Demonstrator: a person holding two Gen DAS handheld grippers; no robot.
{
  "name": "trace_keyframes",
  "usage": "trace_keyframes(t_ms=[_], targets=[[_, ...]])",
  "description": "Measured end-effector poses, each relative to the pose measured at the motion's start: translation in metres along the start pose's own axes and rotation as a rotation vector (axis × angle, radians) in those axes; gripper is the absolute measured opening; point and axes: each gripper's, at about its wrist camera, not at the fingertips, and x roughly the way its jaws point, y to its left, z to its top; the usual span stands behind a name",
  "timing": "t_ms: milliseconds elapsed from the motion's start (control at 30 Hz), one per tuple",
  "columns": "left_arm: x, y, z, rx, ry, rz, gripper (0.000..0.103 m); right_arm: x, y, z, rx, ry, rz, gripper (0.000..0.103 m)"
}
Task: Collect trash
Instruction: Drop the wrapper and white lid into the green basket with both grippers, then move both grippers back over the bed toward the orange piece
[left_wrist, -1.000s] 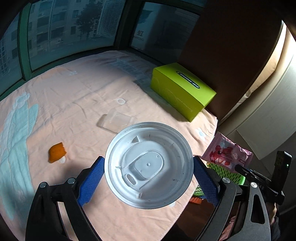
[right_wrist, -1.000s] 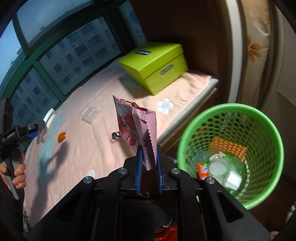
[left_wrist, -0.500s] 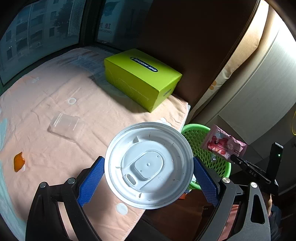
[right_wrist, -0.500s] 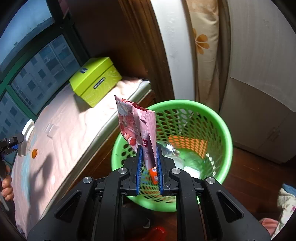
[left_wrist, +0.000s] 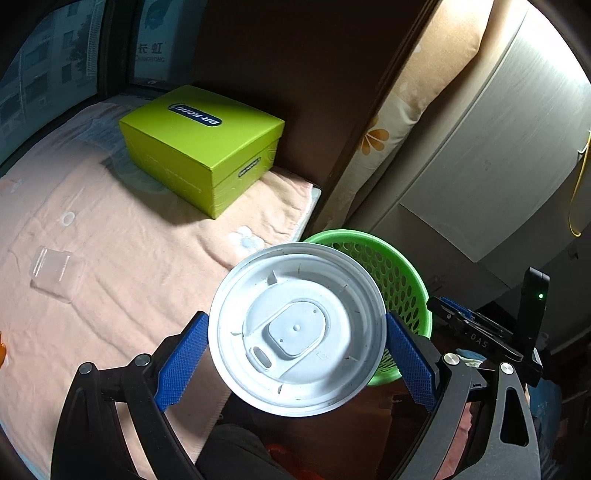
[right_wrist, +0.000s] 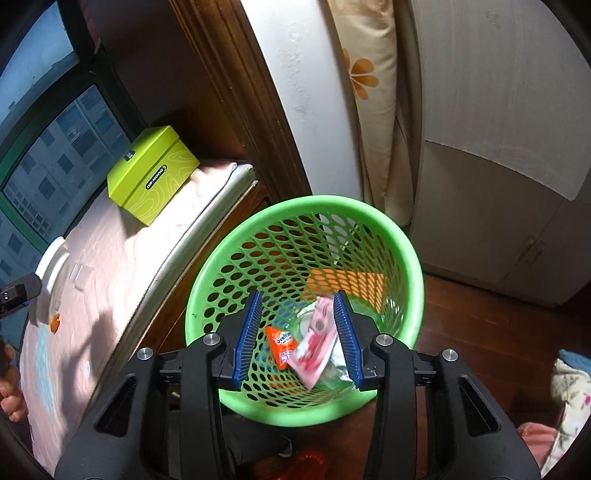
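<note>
Right hand-held gripper (right_wrist: 299, 336) jaws opening, pink wrapper (right_wrist: 317, 343) dropping into green basket (right_wrist: 229, 266); left hand-held gripper (left_wrist: 297, 354) clamping white lid (left_wrist: 297, 328), w/ clear plastic (left_wrist: 53, 267) lying on bed (left_wrist: 110, 251).

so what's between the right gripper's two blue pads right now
In the right wrist view the pink wrapper shows between the opening right gripper pads, untouched, inside the green basket.

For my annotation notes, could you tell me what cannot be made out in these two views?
- Left wrist: the white lid hides most of the green basket and its contents.
- Right wrist: the pink wrapper is motion-blurred; its print is unreadable.
- Right wrist: the right gripper fingers hide the basket's near wall.
</note>
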Motion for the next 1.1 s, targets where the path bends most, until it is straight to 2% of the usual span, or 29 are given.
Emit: trace_keyframes(t_ms=[233, 633, 767, 900, 1100], targets=[[0.039, -0.033, 0.001, 0.053, 0.064, -0.026, 0.090, -0.022, -0.015, 0.000, 0.012, -0.050, -0.013, 0.056], [0.093, -0.073, -0.008, 0.094, 0.169, -0.069, 0.092, -0.041, -0.030, -0.004, 0.033, -0.090, -0.015, 0.060], [0.098, -0.078, -0.011, 0.082, 0.176, -0.104, 0.093, -0.041, -0.031, -0.005, 0.039, -0.087, -0.014, 0.060], [0.096, -0.073, -0.013, 0.061, 0.146, -0.128, 0.095, -0.041, -0.029, -0.006, 0.042, -0.087, -0.007, 0.061], [0.078, -0.057, -0.014, 0.023, 0.134, -0.087, 0.095, -0.041, -0.015, -0.006, 0.013, -0.088, 0.013, 0.061]])
